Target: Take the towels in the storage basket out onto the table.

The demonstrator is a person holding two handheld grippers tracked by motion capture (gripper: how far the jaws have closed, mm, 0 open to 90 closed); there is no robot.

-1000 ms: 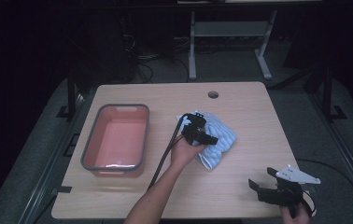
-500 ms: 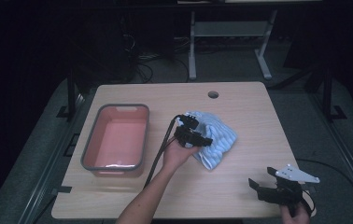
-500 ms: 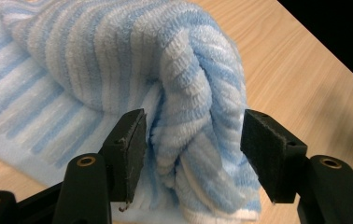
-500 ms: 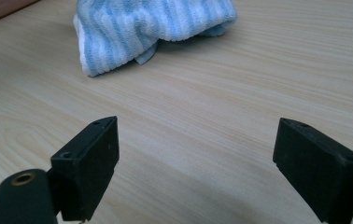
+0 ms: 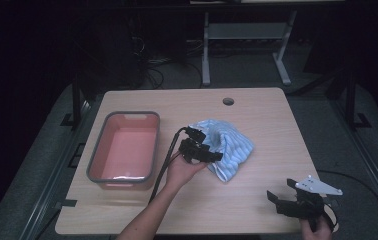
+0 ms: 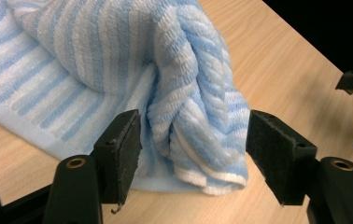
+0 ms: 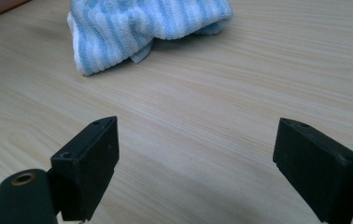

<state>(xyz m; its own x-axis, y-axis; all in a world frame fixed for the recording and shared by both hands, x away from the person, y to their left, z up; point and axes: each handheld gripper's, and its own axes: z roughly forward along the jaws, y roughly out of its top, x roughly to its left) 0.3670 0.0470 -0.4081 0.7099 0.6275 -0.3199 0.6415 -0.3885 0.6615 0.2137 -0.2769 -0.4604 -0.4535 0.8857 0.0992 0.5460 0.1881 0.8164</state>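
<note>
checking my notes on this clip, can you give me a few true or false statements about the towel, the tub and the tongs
1. The left tongs are clamped shut on the towel. False: their jaws stand open, with a fold of towel between them.
2. The pink tub holds the towel. False: the towel lies on the table, right of the tub.
3. The right tongs are open over bare table. True.
4. The towel is blue and white striped. True.
</note>
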